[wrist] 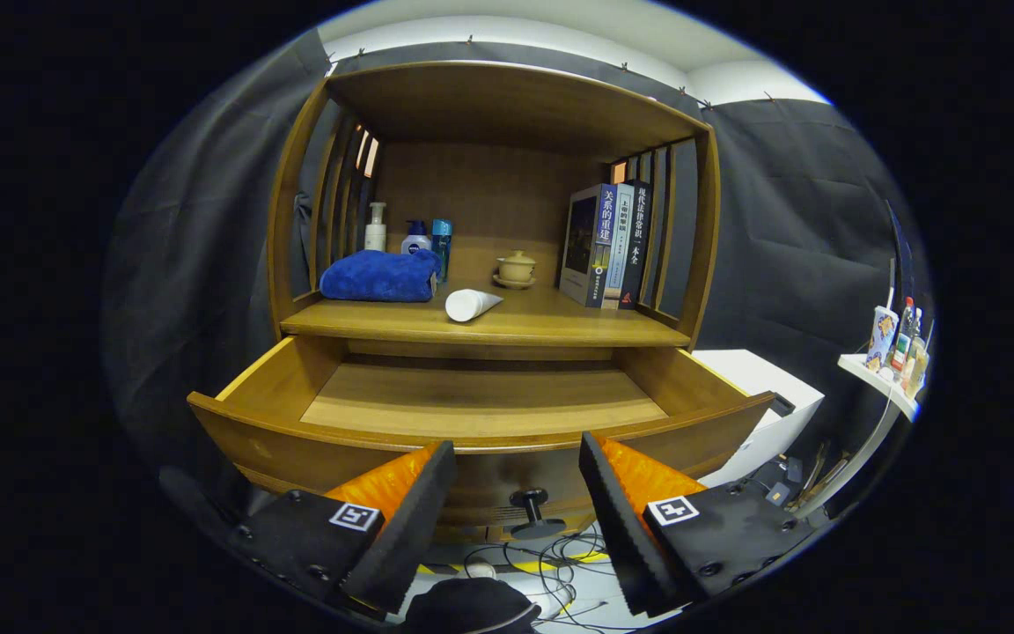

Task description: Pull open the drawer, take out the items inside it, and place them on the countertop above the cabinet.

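Drawer (481, 401) pulled well out of the wooden cabinet (291, 220), bare wood inside, its dark round knob (532, 500) just ahead of and between the fingers. Gripper (518, 458) spread wide and holding nothing — fingers apart, touching neither knob nor drawer front. On the countertop (560, 328) above: white tube (470, 305) lying on its side near the front, blue folded towel (379, 276) to its left with bottles (410, 236) behind, small lidded cup (516, 267) on a saucer further back, books (608, 245) standing at the right.

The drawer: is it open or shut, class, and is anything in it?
Open: the drawer is pulled out, its visible floor bare. The open gripper holds nothing.
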A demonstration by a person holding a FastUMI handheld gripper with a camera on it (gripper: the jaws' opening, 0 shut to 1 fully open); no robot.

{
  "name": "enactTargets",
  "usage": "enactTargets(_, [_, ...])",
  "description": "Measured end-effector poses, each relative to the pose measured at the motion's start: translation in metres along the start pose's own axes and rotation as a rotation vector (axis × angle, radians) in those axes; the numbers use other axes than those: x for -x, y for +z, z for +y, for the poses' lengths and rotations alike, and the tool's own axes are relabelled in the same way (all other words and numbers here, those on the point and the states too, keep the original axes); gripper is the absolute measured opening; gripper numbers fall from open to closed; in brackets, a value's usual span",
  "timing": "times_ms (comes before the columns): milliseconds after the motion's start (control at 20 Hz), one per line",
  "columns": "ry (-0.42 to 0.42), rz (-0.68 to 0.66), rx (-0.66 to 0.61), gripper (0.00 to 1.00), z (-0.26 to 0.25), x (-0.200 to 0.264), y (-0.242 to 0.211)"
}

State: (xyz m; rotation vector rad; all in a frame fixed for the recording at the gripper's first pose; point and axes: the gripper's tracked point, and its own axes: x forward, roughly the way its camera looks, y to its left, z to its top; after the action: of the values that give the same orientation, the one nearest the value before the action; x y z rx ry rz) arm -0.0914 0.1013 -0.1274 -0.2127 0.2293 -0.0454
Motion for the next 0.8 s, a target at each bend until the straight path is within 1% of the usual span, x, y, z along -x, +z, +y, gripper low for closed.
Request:
enactTargets(200, [0.004,-0.028,0.003,0.95,0.004,-0.018,0.014])
enactTargets(250, [0.001,-0.008,0.027,0.95,0.001,-0.023,0.012])
enactTargets(350, [-0.002,-0.021,0.040,0.94,0.001,-0.025,0.016])
enactTargets(550, [-0.002,-0.018,-0.038,0.95,0.006,-0.043,0.017])
enactTargets(800, [-0.003,-0.007,-0.015,0.95,0.009,-0.066,0.026])
